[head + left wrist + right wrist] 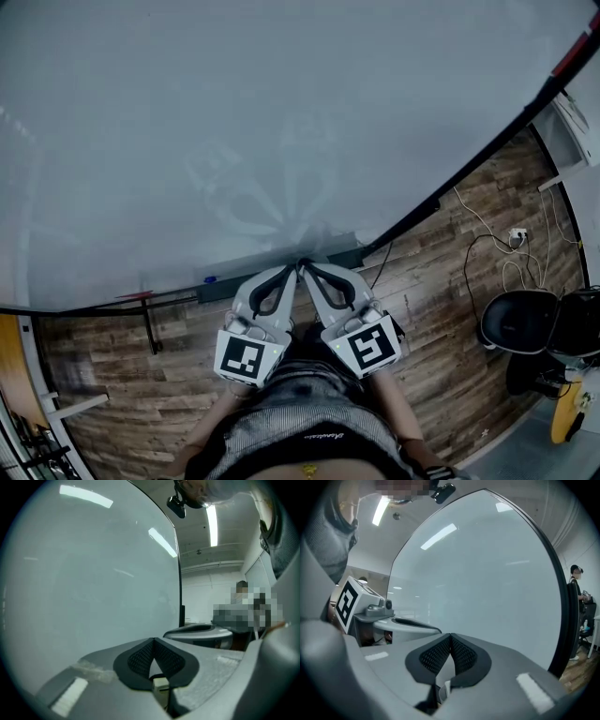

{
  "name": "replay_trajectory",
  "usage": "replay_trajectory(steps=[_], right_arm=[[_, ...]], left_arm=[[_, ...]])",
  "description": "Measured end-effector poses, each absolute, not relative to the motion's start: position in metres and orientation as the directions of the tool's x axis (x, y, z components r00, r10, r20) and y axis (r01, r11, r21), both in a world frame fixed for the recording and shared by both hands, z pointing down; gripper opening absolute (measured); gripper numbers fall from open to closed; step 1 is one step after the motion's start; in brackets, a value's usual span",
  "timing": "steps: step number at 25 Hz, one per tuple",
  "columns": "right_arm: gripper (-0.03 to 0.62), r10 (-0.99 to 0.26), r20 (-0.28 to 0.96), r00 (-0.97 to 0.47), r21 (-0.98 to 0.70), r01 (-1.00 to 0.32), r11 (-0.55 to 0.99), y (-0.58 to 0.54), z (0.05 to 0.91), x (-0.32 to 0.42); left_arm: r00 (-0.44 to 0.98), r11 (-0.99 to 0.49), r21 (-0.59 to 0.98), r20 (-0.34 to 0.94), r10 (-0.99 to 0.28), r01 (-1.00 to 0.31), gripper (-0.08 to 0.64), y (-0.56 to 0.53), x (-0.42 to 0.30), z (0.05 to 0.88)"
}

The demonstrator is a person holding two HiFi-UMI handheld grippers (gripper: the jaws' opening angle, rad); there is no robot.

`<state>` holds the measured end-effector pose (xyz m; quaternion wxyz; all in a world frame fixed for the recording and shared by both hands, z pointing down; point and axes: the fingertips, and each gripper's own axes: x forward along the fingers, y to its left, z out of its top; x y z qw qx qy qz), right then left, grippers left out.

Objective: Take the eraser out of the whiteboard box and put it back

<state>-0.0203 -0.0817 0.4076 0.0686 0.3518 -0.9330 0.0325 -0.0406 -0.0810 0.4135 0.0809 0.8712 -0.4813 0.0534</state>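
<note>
Both grippers are held side by side in front of the whiteboard [234, 122], tips close together and pointing at it. My left gripper [292, 269] is shut, its black pads [140, 658] meeting at the tip with nothing between them. My right gripper [305, 265] is shut too, pads [461, 656] together and empty. Just beyond the tips runs the dark tray box [239, 278] along the board's lower edge. A small blue item [208, 278] lies on it. No eraser shows in any view.
A red marker [136, 296] lies on the ledge to the left. A black stand leg [150, 326] reaches over the wooden floor. At the right are a black chair [520, 322], loose cables [483, 230] and a socket [517, 234]. A person [576, 581] stands beyond the board.
</note>
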Motion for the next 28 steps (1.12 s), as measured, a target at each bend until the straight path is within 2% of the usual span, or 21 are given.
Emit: replay_trajectory(steps=[6, 13, 28], right_arm=[[0.003, -0.663, 0.073, -0.745, 0.045, -0.662, 0.748, -0.082, 0.378, -0.031], [0.003, -0.668, 0.044, -0.743, 0.045, -0.667, 0.744, -0.082, 0.369, -0.035], [0.002, -0.671, 0.074, -0.738, 0.031, -0.671, 0.741, -0.083, 0.381, -0.031]], left_arm=[[0.518, -0.513, 0.071, 0.135, -0.845, -0.856, 0.000, -0.082, -0.044, 0.395], [0.502, -0.500, 0.044, 0.113, -0.858, -0.865, 0.000, -0.083, -0.051, 0.386], [0.498, -0.498, 0.032, 0.124, -0.859, -0.867, 0.000, -0.084, -0.050, 0.390]])
